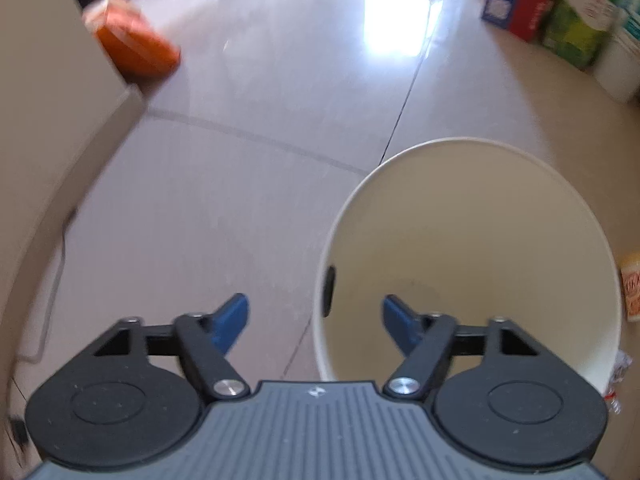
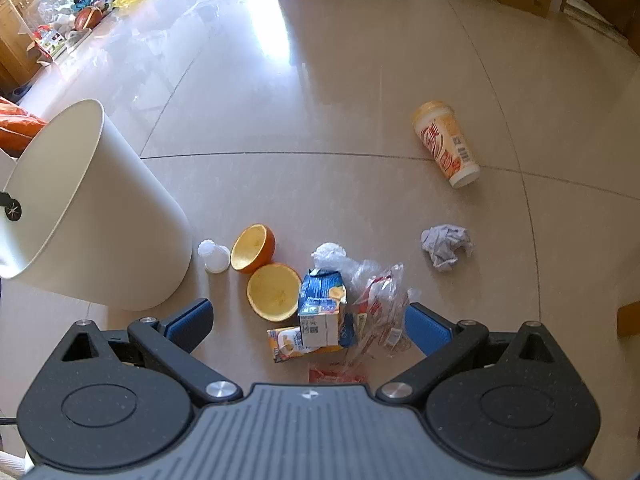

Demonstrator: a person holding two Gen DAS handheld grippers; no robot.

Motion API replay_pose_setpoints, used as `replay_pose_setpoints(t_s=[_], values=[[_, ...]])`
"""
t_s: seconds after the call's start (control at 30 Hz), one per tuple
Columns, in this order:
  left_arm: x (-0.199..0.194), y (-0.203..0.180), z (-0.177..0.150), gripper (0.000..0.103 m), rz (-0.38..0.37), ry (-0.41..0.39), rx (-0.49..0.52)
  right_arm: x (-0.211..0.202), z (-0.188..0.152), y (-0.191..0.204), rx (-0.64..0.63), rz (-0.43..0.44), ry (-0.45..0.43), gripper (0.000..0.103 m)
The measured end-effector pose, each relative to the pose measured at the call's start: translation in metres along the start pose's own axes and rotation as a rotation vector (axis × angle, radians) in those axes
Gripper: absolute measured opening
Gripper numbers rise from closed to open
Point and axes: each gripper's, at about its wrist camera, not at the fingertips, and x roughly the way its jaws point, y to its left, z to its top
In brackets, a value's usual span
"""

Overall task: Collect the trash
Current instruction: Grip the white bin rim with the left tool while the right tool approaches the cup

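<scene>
Right gripper (image 2: 308, 320): 2 blue-padded fingers spread wide, holding nothing, hovering over a litter pile on the glossy beige tile floor (image 2: 320, 120). Between the fingers sits a blue-and-white drink carton (image 2: 322, 312), lying over a flattened orange-yellow juice pack (image 2: 284, 346). Just right of the carton is a crumpled clear plastic wrapper with red print (image 2: 380, 312); a red packet (image 2: 336, 374) lies nearest, partly hidden by the gripper body. Left of the carton are 2 hollow orange peel halves (image 2: 264, 268), touching. A small white plastic bottle (image 2: 214, 256) lies left of them, beside the round cream plastic bin (image 2: 120, 240), which looks tilted in this view. To the right, a crumpled grey-white paper ball (image 2: 446, 246); farther right, an orange-and-cream drink cup (image 2: 446, 144) on its side, well apart.

Left gripper (image 1: 316, 316): fingers wide apart, empty, the near rim of the bin (image 1: 460, 240) between them, right finger over the bin mouth. Bin interior looks empty. View blurred. Far right, coloured cartons (image 1: 540, 12); far left, an orange box (image 1: 132, 36).
</scene>
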Motion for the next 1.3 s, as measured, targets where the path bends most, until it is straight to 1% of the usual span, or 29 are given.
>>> replay_pose_setpoints(t_s=[0.03,0.07,0.1,0.23,0.3,0.37,0.4,0.47,0.57,0.83,1.0,1.1,1.17,1.23,1.3], values=[[0.006,0.003,0.001,0.063,-0.012,0.018,-0.018,0.001,-0.001,0.000,0.004,0.000,0.003,0.103],[0.011,0.006,0.001,0.059,-0.019,0.029,-0.036,0.003,-0.003,0.000,0.007,0.001,0.007,0.103],[0.014,0.007,0.000,0.053,-0.023,0.033,-0.050,0.004,-0.004,-0.001,0.010,0.000,0.010,0.103],[0.020,0.008,0.001,0.047,-0.018,0.015,-0.058,0.010,-0.007,-0.004,0.024,-0.003,0.019,0.103],[0.021,0.008,0.000,0.033,-0.034,0.016,-0.071,0.013,-0.008,-0.005,0.030,-0.001,0.023,0.103],[0.026,0.010,0.003,0.027,-0.054,0.020,-0.077,0.016,-0.009,-0.005,0.034,-0.001,0.032,0.103],[0.027,0.008,0.002,0.021,-0.061,0.027,-0.070,0.018,-0.009,-0.005,0.036,-0.001,0.037,0.103],[0.028,0.001,0.005,0.014,-0.061,0.026,-0.050,0.019,-0.011,-0.003,0.034,0.000,0.041,0.103],[0.030,-0.008,0.008,0.011,-0.022,0.017,0.015,0.019,-0.013,-0.003,0.025,-0.005,0.043,0.103],[0.033,-0.012,0.019,0.013,-0.028,-0.020,0.084,0.023,-0.023,-0.014,0.009,-0.026,0.051,0.103],[0.031,-0.014,0.020,0.014,-0.027,-0.044,0.103,0.031,-0.024,-0.035,0.025,-0.047,0.040,0.103],[0.030,-0.019,0.018,0.014,-0.014,-0.051,0.122,0.037,-0.024,-0.050,0.036,-0.060,0.020,0.103],[0.030,-0.020,0.020,0.014,-0.013,-0.051,0.145,0.041,-0.022,-0.061,0.028,-0.085,-0.016,0.103],[0.030,-0.019,0.021,0.014,-0.017,-0.044,0.163,0.046,-0.018,-0.073,0.019,-0.090,-0.050,0.103],[0.031,-0.018,0.023,0.014,-0.024,-0.038,0.151,0.050,-0.013,-0.083,0.012,-0.100,-0.073,0.103]])
